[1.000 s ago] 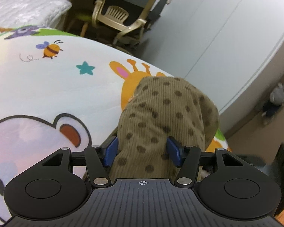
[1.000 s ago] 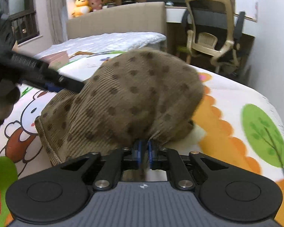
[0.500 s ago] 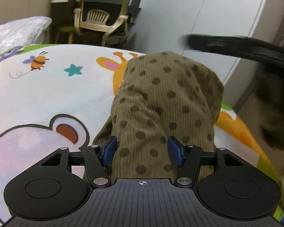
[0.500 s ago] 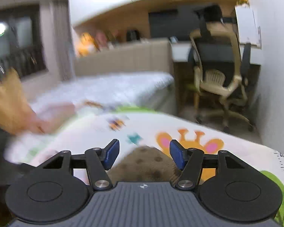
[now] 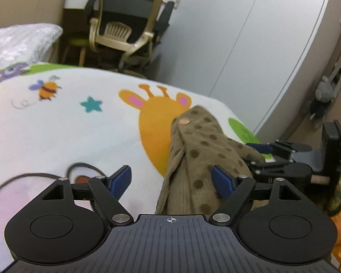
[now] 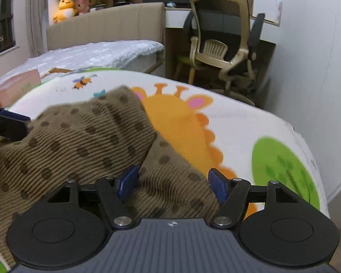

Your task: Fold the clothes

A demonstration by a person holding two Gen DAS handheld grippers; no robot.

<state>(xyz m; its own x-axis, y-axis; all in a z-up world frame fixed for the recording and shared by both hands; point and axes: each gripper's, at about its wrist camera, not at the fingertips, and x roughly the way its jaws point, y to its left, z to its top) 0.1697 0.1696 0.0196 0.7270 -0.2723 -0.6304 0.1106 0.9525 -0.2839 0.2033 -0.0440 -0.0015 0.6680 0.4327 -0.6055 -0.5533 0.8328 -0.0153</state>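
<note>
Both tools stand wide: the left tool [image 5: 174, 180] and right tool [image 6: 173, 183] each straddle the brown dotted corduroy garment [image 6: 84, 141], gripping nothing. The garment lies bunched over the giraffe print [image 5: 156, 122] on the play mat [image 5: 56, 122]; beyond the giraffe stands an office chair [image 6: 218, 45].

garment [image 6: 84, 141]: near end runs under right gripper body, left part cut by frame edge; lower layer hidden by the fold on top.
left gripper [image 6: 6, 125]: only a dark tip shows at left edge in right wrist view, rest cut off.
right gripper [image 5: 291, 159]: in left wrist view partly behind cloth; fingers' gap can't tell there.
mat [image 5: 56, 125]: print under cloth hidden; near bear drawing blurred.
plush [image 5: 325, 100]: far right, too small for detail.
</note>
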